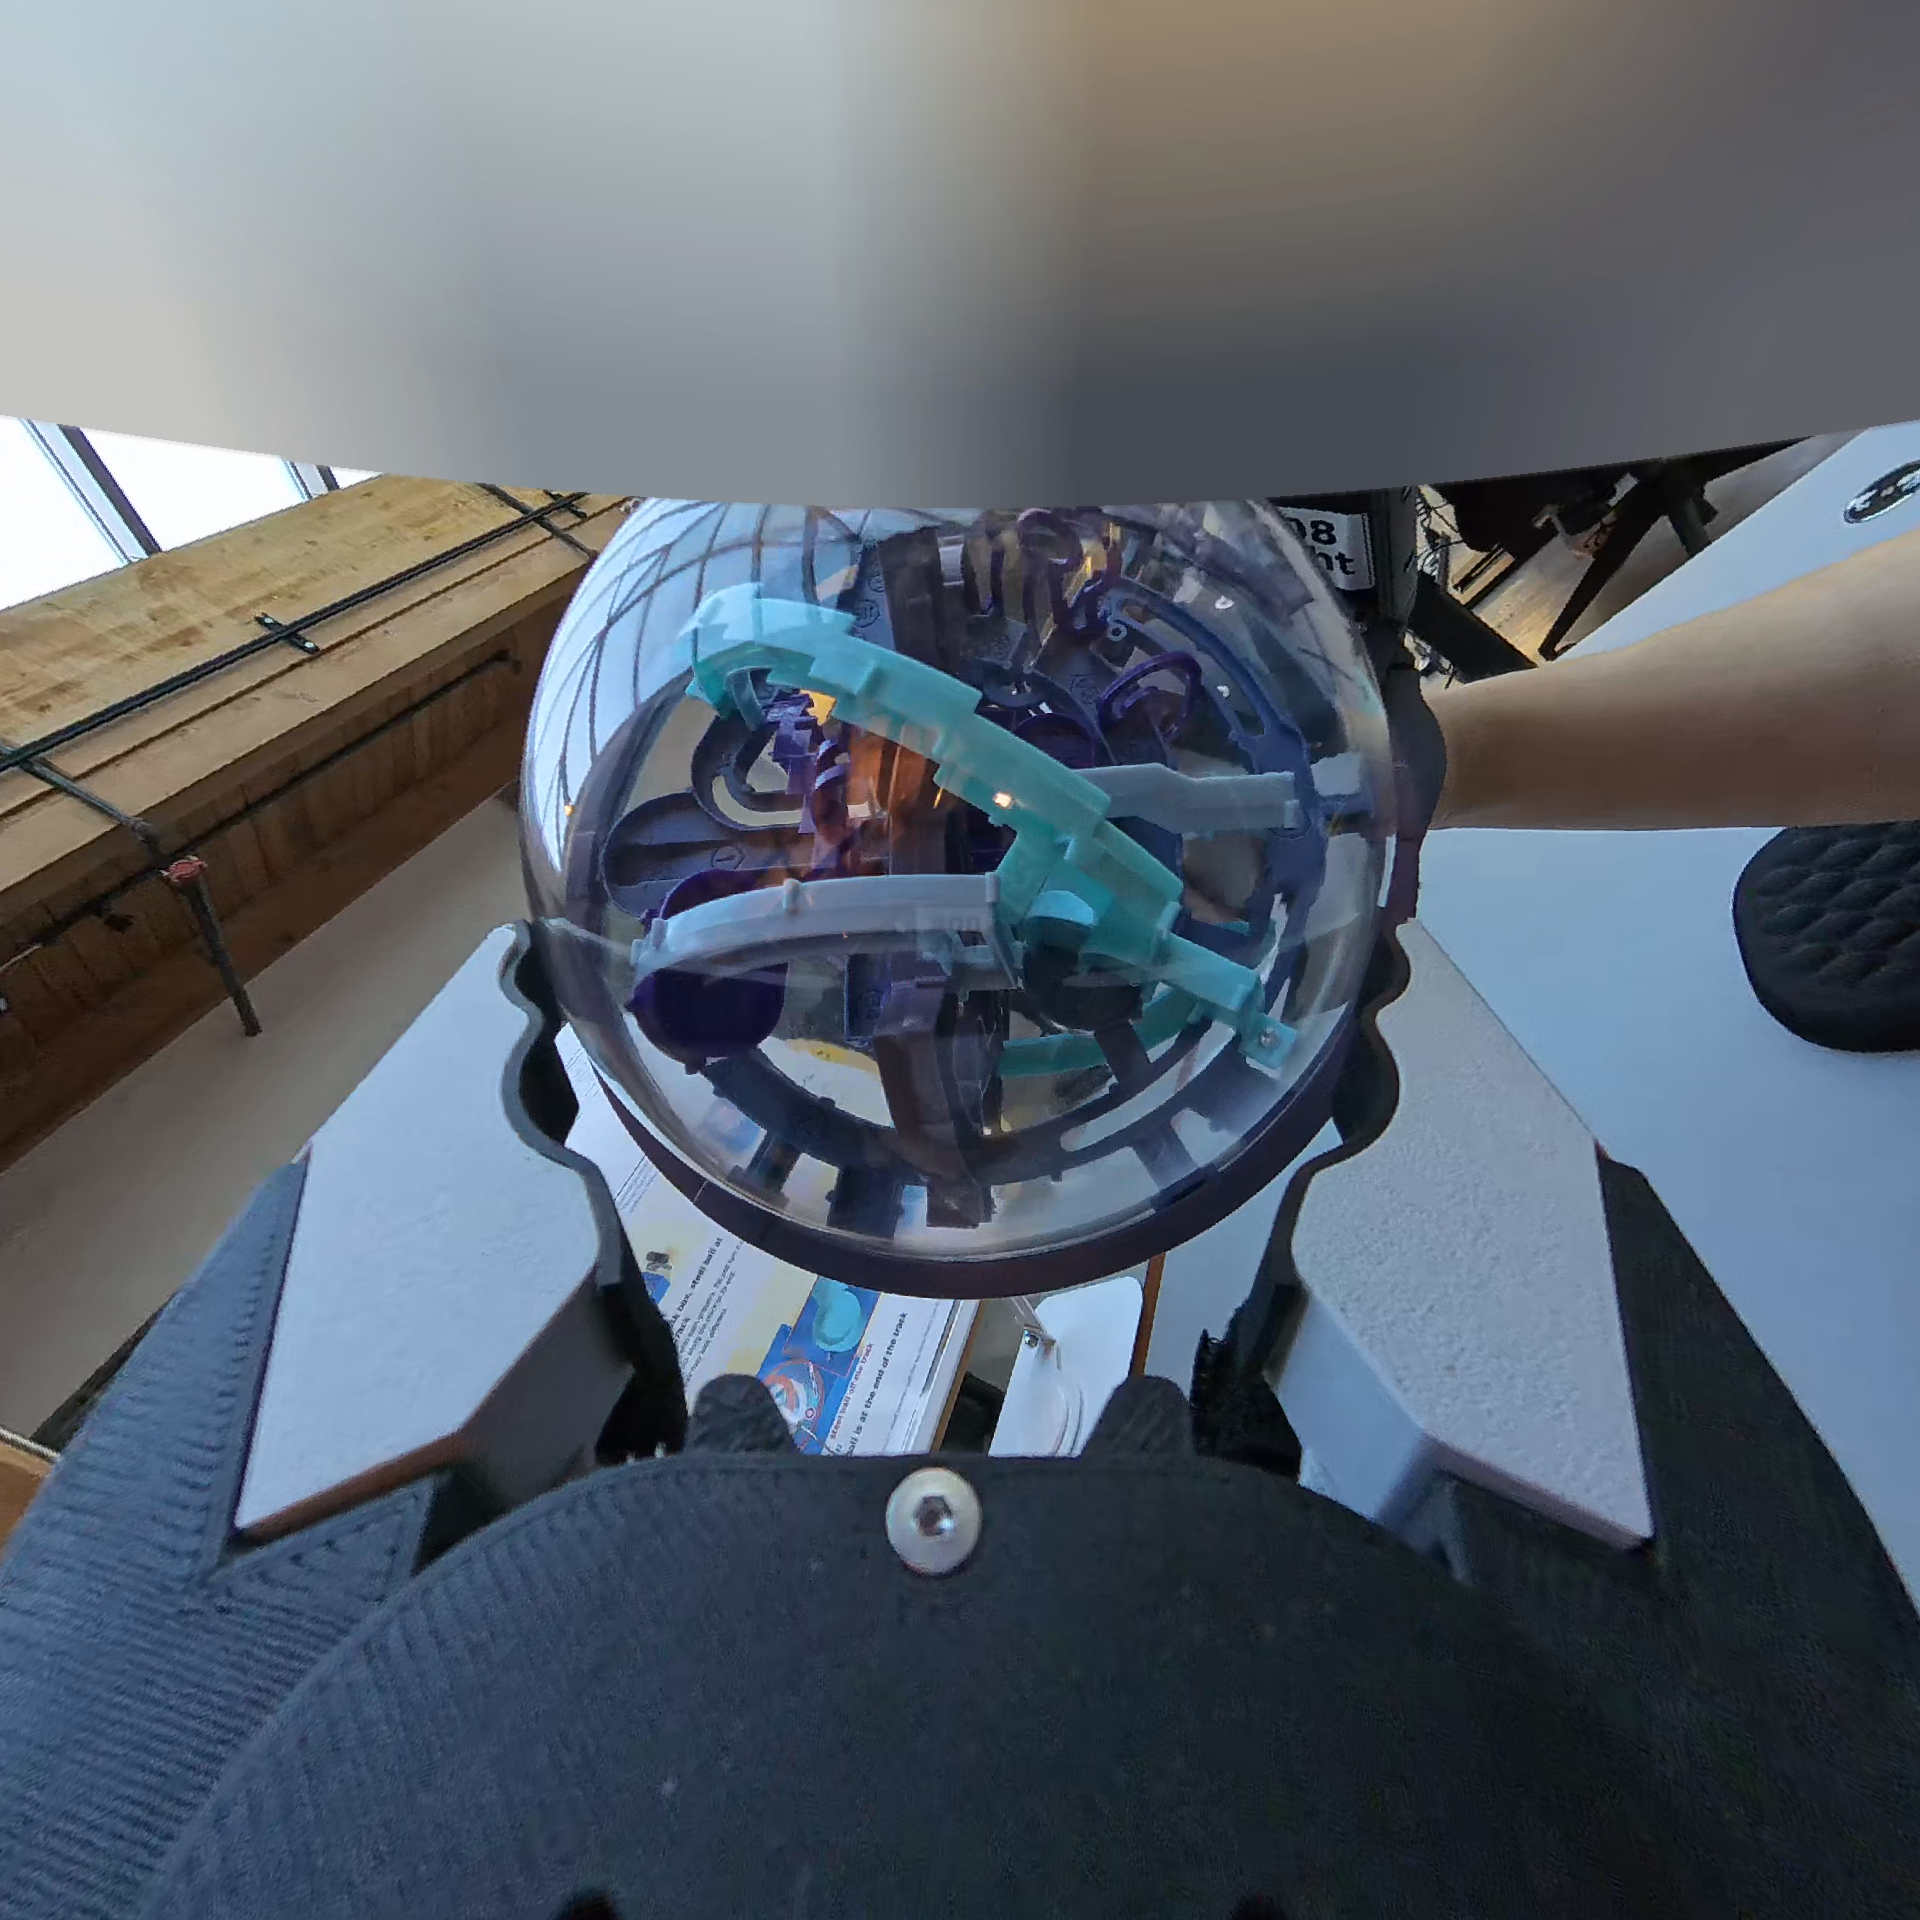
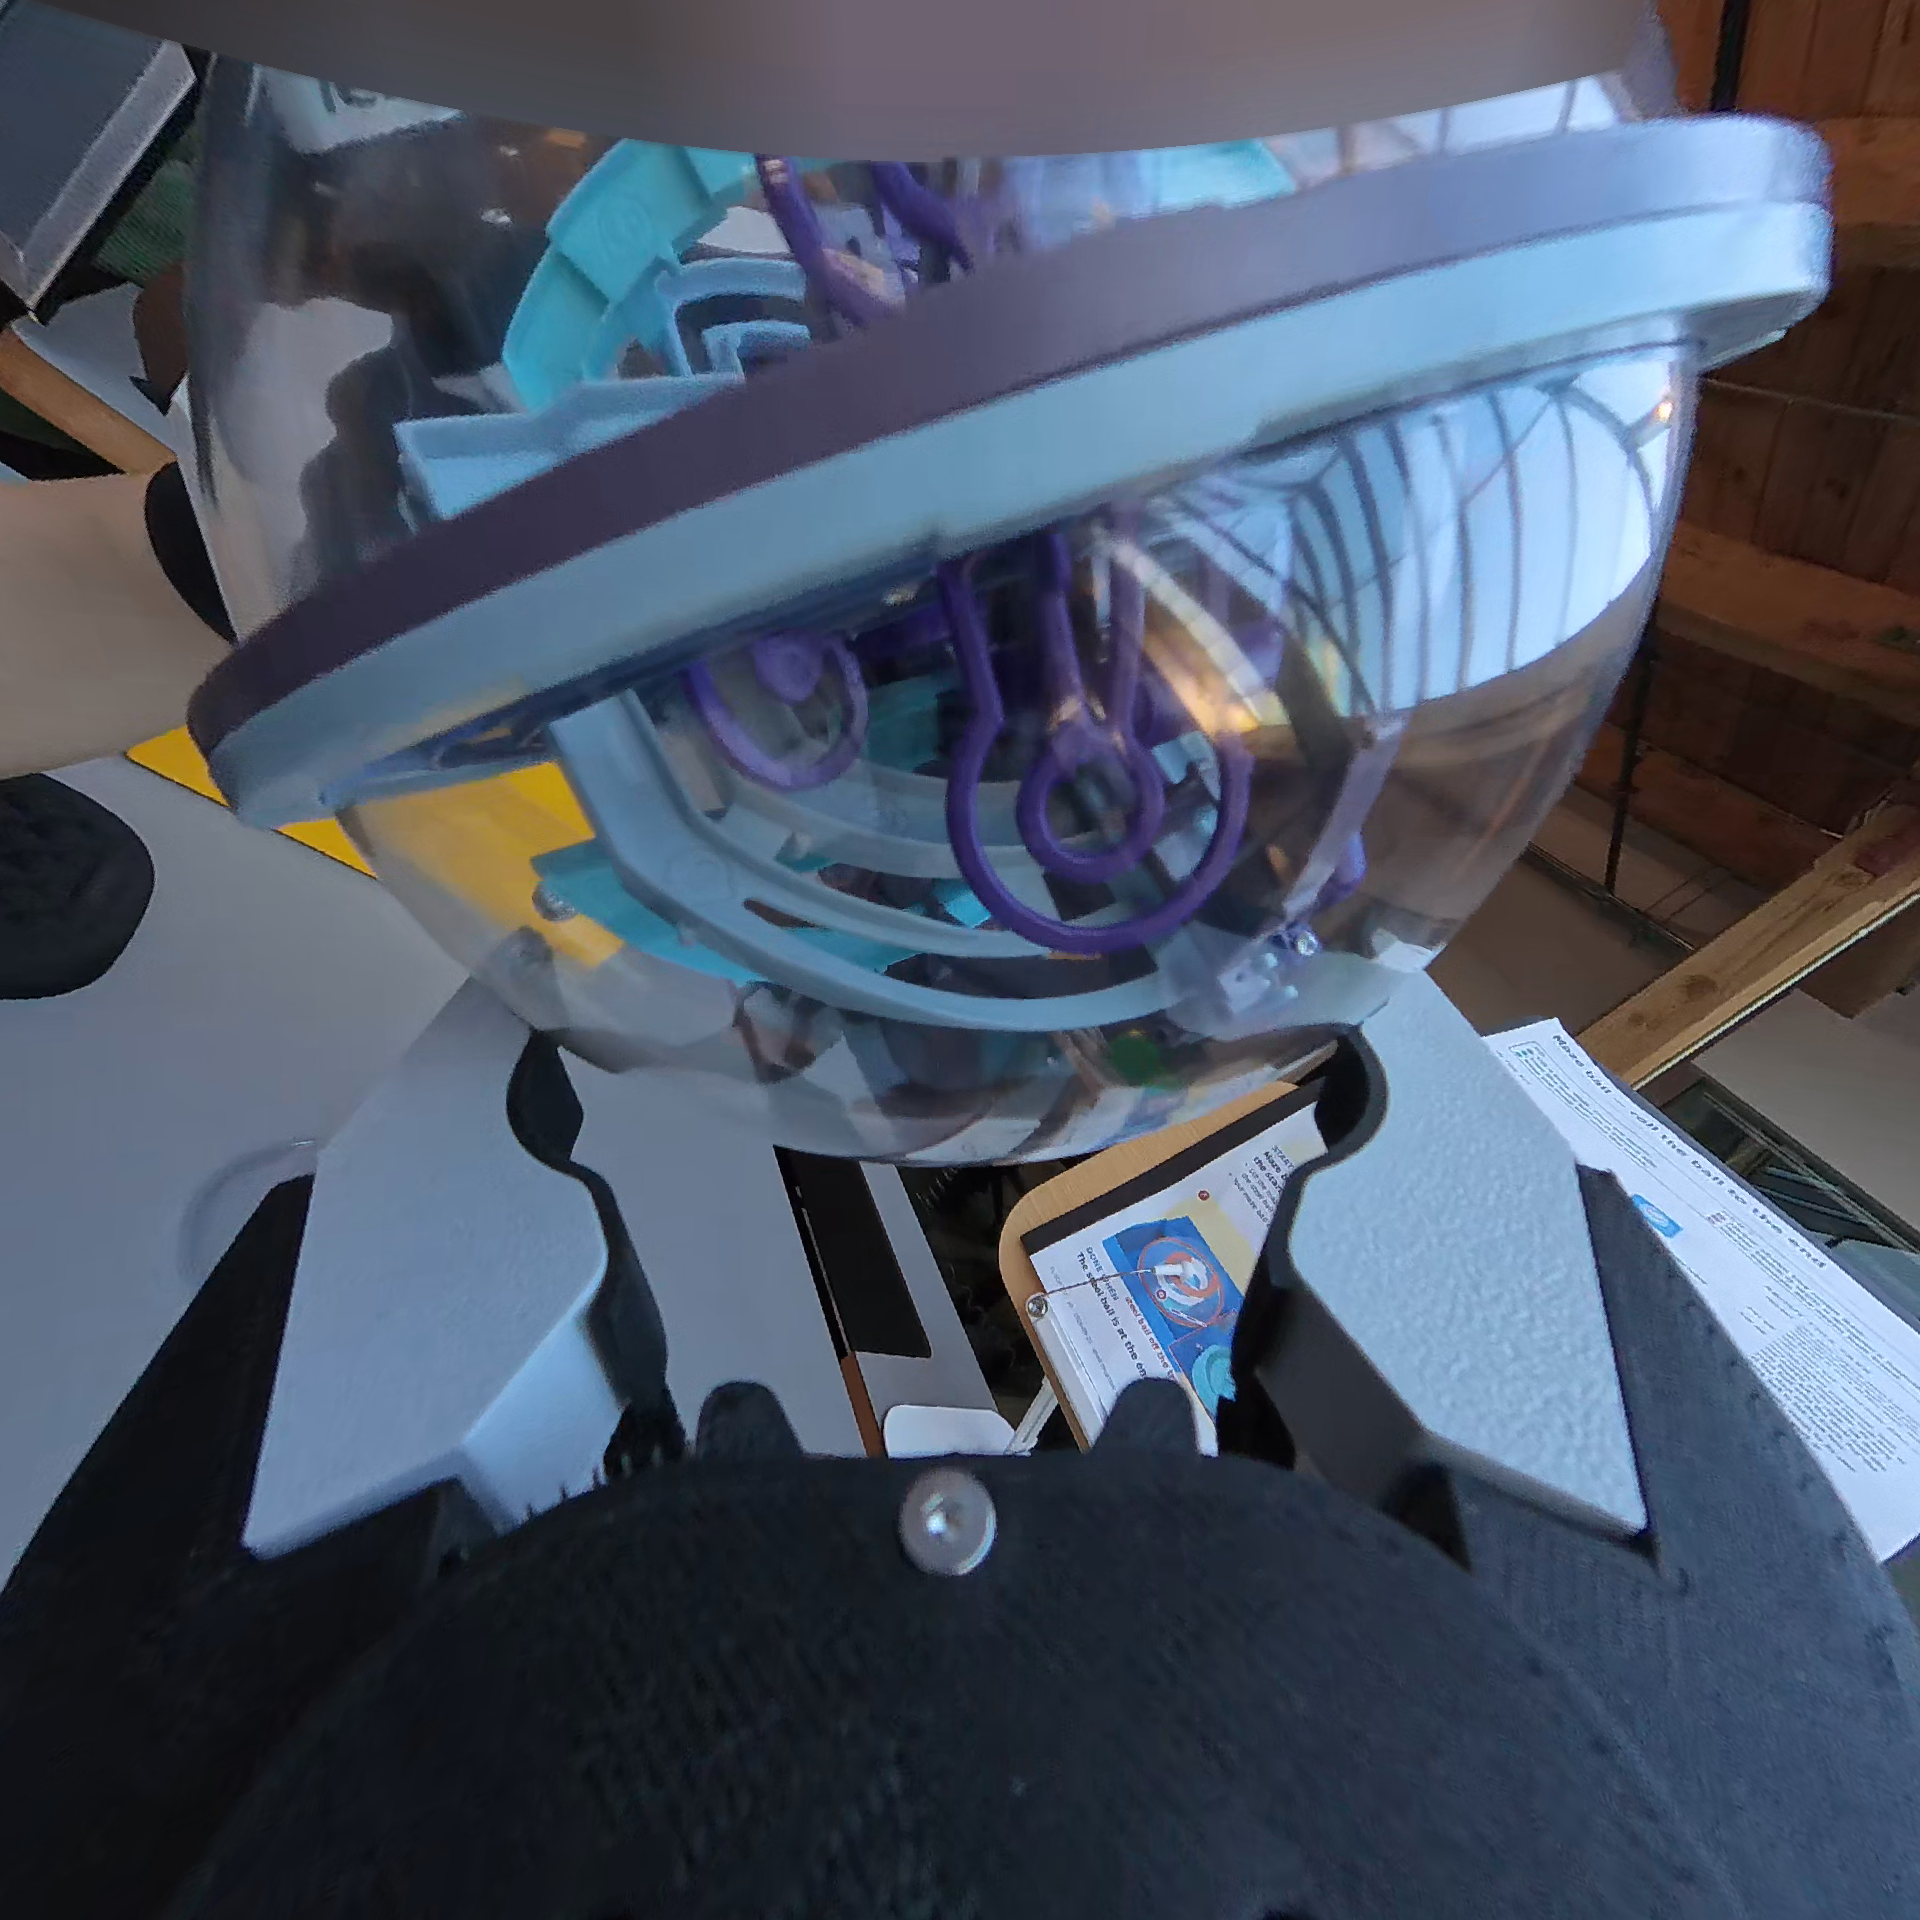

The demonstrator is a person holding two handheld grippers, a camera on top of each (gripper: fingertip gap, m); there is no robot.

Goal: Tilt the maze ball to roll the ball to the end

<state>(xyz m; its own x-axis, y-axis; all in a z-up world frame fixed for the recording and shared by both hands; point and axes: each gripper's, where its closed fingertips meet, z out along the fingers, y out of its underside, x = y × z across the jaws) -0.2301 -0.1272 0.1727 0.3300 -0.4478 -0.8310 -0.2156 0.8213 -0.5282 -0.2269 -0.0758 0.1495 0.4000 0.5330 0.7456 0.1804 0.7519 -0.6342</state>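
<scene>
Right now the maze ball (image 1: 961, 883) sits lifted between both my tongs, off the white tabletop (image 1: 1621, 966). My left tongs (image 1: 956, 997) are clenched on it: one finger presses the clear shell at nine o'clock, the other at three o'clock, the dark seam ring sagging toward six. My right tongs (image 2: 935, 1070) cradle its underside, the fingers (image 2: 447, 1195) touching the lower curve at seven and five o'clock, the grey seam ring running tilted from eight up to two o'clock. Teal, grey and purple tracks crowd the inside; the little steel ball I cannot pick out. A blurred patch cuts off the sphere's top at twelve in both views. Printed sheets (image 2: 1714, 1268) lie below, toward four o'clock, partly hidden by my finger.
</scene>
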